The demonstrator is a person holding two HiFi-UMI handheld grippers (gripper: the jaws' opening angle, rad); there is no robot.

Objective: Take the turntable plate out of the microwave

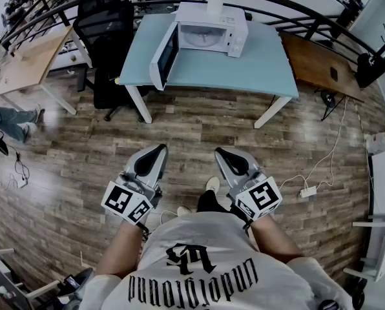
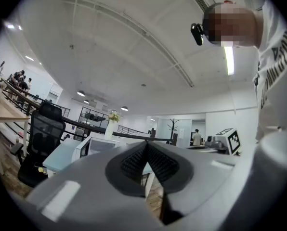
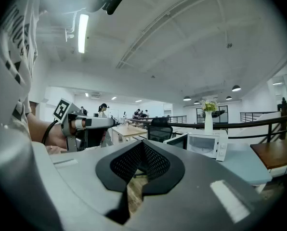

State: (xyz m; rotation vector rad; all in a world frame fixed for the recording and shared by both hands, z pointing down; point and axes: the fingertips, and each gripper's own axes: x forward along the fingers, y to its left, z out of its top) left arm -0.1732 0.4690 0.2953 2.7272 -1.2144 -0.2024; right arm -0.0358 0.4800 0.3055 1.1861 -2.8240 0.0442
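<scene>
Turntable plate couldn't be made out, presumably inside the microwave (image 1: 213, 30), whose door (image 1: 165, 57) hung open.
Approach step: left gripper (image 1: 152, 155) and right gripper (image 1: 228, 155) were clenched empty, well apart from it; the next move called for stepping closer and unclenching.

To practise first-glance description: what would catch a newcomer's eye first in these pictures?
A white microwave stands on the pale blue table at top centre, its door swung open and a white vase on top. Low in the head view, the left claw and right claw point towards it, both shut and empty.
</scene>
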